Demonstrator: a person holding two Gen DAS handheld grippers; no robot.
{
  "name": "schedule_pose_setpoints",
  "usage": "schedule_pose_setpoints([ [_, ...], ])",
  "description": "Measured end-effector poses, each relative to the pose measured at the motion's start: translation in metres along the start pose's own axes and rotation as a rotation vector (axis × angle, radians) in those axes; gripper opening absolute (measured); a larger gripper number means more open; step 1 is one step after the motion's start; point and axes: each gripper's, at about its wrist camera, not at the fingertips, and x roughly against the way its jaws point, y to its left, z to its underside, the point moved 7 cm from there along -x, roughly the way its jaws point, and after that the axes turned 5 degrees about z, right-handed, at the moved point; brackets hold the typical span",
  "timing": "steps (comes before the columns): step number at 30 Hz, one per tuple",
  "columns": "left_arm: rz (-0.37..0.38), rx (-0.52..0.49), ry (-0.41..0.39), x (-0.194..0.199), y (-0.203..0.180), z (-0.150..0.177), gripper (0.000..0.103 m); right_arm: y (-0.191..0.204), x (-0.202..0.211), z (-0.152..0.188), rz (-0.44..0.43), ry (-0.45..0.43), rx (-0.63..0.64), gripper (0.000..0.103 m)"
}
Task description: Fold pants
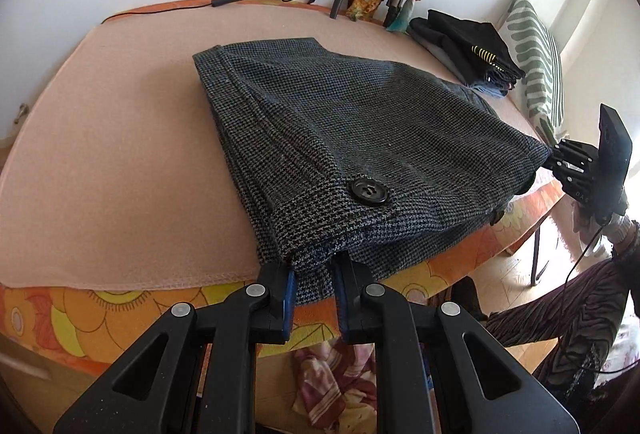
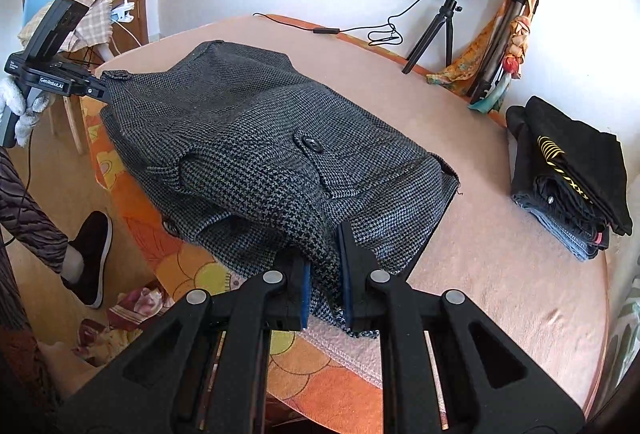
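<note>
Both jaws clamped on folded pants (image 1: 340, 137) atop pink-covered surface (image 1: 100, 153): left gripper (image 1: 314, 286), right gripper (image 2: 325, 276).

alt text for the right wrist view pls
The right gripper is shut on a corner of grey houndstooth pants folded on a pink-covered table. The left gripper grips the far corner; folded clothes sit to the right.

Grey houndstooth wool pants (image 1: 360, 137), folded in layers, black button on top, near edge lifted off tabletop (image 1: 100, 153)
</note>
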Motion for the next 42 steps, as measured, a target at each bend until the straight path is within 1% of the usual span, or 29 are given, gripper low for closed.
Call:
schedule_pose_setpoints([
  [2, -0.008, -0.011, 0.018, 0.0, 0.0, 0.004, 0.014, 0.002, -0.002, 0.007, 0.01, 0.013, 0.027, 0.012],
  [3, -0.004, -0.015, 0.036, 0.0, -0.001, 0.007, 0.014, 0.003, -0.004, 0.011, 0.015, 0.024, 0.04, 0.012],
  [5, -0.024, -0.025, 0.075, 0.003, 0.001, 0.014, 0.015, 0.003, -0.006, 0.018, 0.02, 0.039, 0.05, 0.012],
  [8, -0.034, -0.026, 0.098, 0.014, 0.003, 0.024, 0.015, 0.002, -0.005, 0.028, -0.001, 0.074, 0.044, 0.013],
  [11, -0.031, -0.029, 0.075, 0.03, 0.004, 0.024, 0.015, -0.002, 0.003, 0.034, -0.008, 0.082, 0.024, 0.016],
  [13, -0.034, -0.035, 0.046, 0.04, 0.004, 0.019, 0.015, -0.007, 0.011, 0.037, -0.028, 0.082, -0.008, 0.019],
  [14, -0.036, -0.041, 0.031, 0.045, 0.003, 0.015, 0.015, -0.01, 0.015, 0.037, -0.039, 0.078, -0.032, 0.023],
  [16, -0.037, -0.063, -0.005, 0.05, -0.003, 0.004, 0.015, -0.018, 0.024, 0.036, -0.089, 0.063, -0.13, 0.027],
  [18, -0.021, -0.084, -0.029, 0.05, -0.013, -0.009, 0.015, -0.032, 0.033, 0.032, -0.147, 0.035, -0.266, 0.042],
  [19, -0.011, -0.093, -0.036, 0.047, -0.019, -0.015, 0.015, -0.04, 0.037, 0.031, -0.167, 0.016, -0.333, 0.045],
  [21, 0.009, -0.115, -0.041, 0.039, -0.03, -0.027, 0.015, -0.055, 0.041, 0.03, -0.19, -0.006, -0.465, 0.055],
  [23, 0.018, -0.136, -0.041, 0.028, -0.04, -0.036, 0.015, -0.071, 0.035, 0.033, -0.185, 0.011, -0.589, 0.056],
  [26, 0.032, -0.143, -0.037, 0.009, -0.047, -0.049, 0.015, -0.087, 0.015, 0.042, -0.16, 0.078, -0.715, 0.056],
  [29, 0.013, -0.154, -0.032, -0.007, -0.047, -0.054, 0.015, -0.095, -0.009, 0.052, -0.126, 0.158, -0.765, 0.056],
  [31, 0.022, -0.115, -0.01, -0.018, -0.038, -0.053, 0.015, -0.096, -0.022, 0.055, -0.135, 0.184, -0.792, 0.056],
  [32, 0.018, -0.091, 0.0, -0.023, -0.031, -0.051, 0.015, -0.095, -0.027, 0.055, -0.153, 0.185, -0.805, 0.055],
  [34, -0.008, -0.068, 0.029, -0.031, -0.019, -0.044, 0.015, -0.09, -0.035, 0.051, -0.177, 0.186, -0.804, 0.039],
  [35, -0.037, -0.07, 0.049, -0.035, -0.012, -0.04, 0.015, -0.085, -0.039, 0.049, -0.179, 0.195, -0.779, 0.026],
  [36, -0.058, -0.068, 0.071, -0.038, -0.005, -0.035, 0.015, -0.079, -0.042, 0.046, -0.159, 0.207, -0.74, 0.022],
  [37, -0.047, -0.062, 0.078, -0.04, -0.001, -0.03, 0.014, -0.075, -0.045, 0.045, -0.12, 0.219, -0.694, 0.02],
  [38, -0.03, -0.066, 0.059, -0.038, 0.0, -0.029, 0.014, -0.07, -0.048, 0.046, -0.088, 0.235, -0.656, 0.016],
  [39, -0.031, -0.077, 0.059, -0.037, -0.001, -0.028, 0.014, -0.067, -0.052, 0.047, -0.061, 0.254, -0.628, 0.015],
  [42, -0.049, -0.099, 0.061, -0.034, -0.005, -0.03, 0.014, -0.067, -0.053, 0.044, -0.006, 0.263, -0.584, 0.013],
])
